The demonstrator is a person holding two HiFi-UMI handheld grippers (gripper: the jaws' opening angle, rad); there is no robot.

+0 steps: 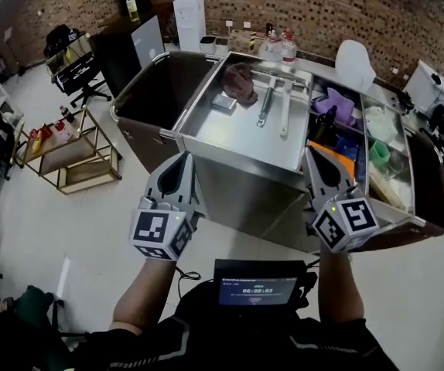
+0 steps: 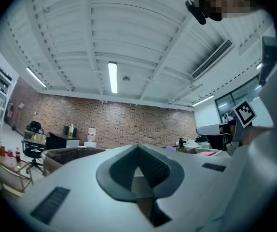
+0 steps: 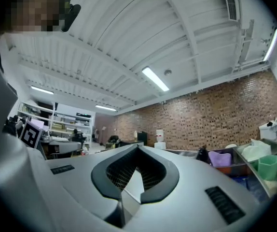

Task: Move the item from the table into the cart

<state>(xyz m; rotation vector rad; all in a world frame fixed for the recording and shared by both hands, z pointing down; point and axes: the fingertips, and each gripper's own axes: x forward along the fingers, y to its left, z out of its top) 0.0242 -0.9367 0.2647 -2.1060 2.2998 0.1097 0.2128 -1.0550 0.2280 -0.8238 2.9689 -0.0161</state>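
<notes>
**Left claw and right claw: both closed, nothing held**

Both claws are held level, side by side and well apart, with their tips towards the steel desk. In each gripper view the jaws meet at the tip, with nothing between them.

- Left claw: its tip is over the near left corner of the desk. The dark, open-topped cart stands ahead of it and to its left, against the desk's left side. The part of the cart's inside that is visible looks bare.
- Ahead of the left claw, on the far part of the desk, lies a brown lump. A small grey box lies just beside it on the near side. What the brown lump is cannot be told.
- Between the lines of the two claws, further out, two long metal utensils lie side by side, untouched.
- Right claw: its tip is at the desk's near right corner. Ahead of it and to its right are open compartments holding a purple thing, a green cup and pale items.
- Bottles stand beyond the far edge of the desk.
- Behind the claws, at the person's chest, is a small lit screen.
</notes>
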